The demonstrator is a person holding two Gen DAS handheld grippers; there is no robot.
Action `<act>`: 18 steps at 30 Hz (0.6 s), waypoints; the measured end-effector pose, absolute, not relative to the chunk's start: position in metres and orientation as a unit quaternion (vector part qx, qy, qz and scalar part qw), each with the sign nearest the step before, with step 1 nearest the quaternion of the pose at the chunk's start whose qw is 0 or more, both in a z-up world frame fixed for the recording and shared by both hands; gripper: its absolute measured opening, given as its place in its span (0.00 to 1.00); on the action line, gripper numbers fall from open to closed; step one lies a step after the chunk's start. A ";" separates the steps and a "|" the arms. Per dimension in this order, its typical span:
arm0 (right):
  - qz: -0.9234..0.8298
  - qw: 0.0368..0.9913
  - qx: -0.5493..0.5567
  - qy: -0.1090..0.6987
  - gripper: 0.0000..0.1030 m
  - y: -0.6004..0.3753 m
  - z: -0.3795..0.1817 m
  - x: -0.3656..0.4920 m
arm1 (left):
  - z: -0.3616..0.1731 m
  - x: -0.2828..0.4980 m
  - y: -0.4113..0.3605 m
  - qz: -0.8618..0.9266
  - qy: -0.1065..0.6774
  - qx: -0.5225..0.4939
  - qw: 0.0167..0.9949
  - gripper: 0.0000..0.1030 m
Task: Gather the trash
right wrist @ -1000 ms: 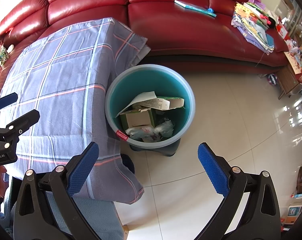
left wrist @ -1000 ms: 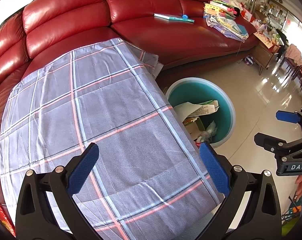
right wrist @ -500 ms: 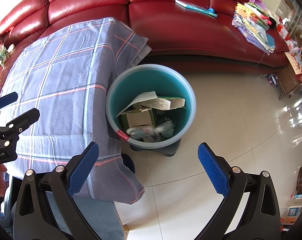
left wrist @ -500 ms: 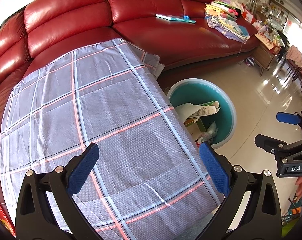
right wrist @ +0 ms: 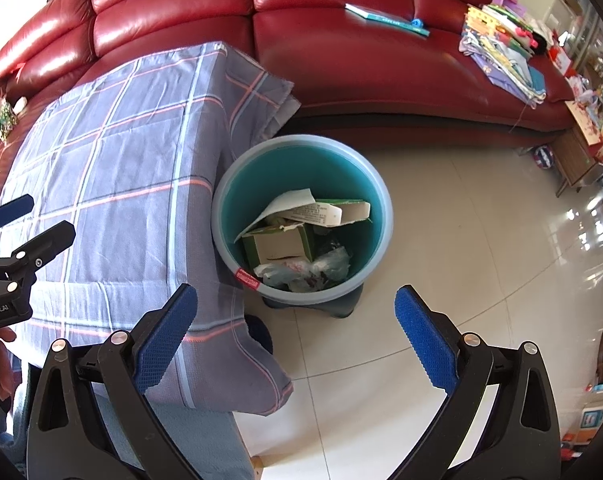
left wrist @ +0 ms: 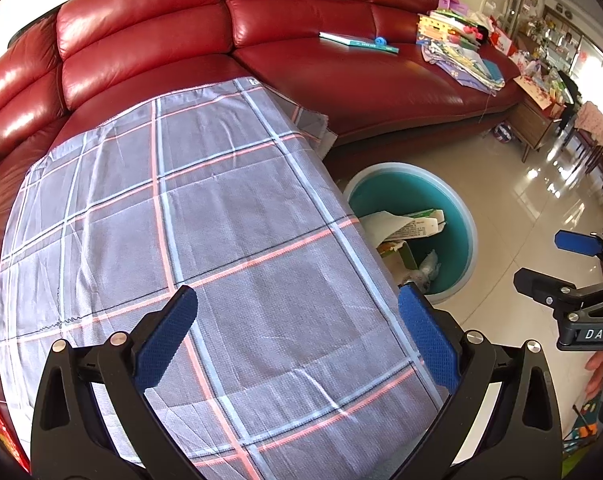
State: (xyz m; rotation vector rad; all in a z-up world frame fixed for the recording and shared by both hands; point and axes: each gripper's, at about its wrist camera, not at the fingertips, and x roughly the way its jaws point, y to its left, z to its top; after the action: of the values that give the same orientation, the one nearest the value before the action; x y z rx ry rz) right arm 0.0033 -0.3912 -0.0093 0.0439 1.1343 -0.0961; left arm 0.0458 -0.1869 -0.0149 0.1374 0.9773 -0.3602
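Sofa: dark red leather corner sofa [left wrist: 341,92] is wrapping round the back of the scene, well behind both grippers.
Floor: glossy cream tiled floor [right wrist: 461,264] is filling the right side, reflecting window light.
Cloth: grey plaid tablecloth with pink and pale-blue lines [left wrist: 205,240] is covering a table surface; its right edge is hanging down just beside the bin, a corner drooping toward the floor in the right wrist view.
Bin: round teal plastic trash bin with a pale-blue rim [right wrist: 381,184] is standing on the floor between the table and the sofa, a red label on its near rim.
Trash: it is sitting inside the bin, with a torn white-and-green printed carton [right wrist: 325,210] lying on top, an open green-edged cardboard box [right wrist: 279,242] under it, and crumpled clear plastic wrappers [right wrist: 313,266] at the near side.
Clutter: a stack of colourful papers and books [right wrist: 505,56] is lying on the right sofa seat; a thin teal book [left wrist: 357,42] is lying flat on the middle seat.
Left gripper: black two-finger left gripper with blue pads [left wrist: 297,332] is hovering over the cloth, jaws spread wide, nothing between them.
Right gripper: matching right gripper [right wrist: 295,328] is hovering over the floor just in front of the bin, jaws also wide apart, holding nothing.
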 end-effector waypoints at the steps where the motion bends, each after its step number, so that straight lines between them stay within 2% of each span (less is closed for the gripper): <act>1: -0.044 0.843 0.022 0.536 0.96 -0.391 -0.009 0.004 | -0.015 0.046 -0.185 -0.172 0.466 0.064 0.866 0.94; 18: -0.034 0.869 -0.005 0.494 0.96 -0.334 -0.001 0.035 | -0.006 0.065 -0.108 -0.116 0.418 0.014 0.901 0.94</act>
State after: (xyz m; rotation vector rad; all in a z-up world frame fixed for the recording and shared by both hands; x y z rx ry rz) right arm 0.0345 -0.3338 -0.0011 -0.0096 1.0342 -0.0705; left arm 0.0650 -0.1077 -0.0063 0.0280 0.8650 -0.2404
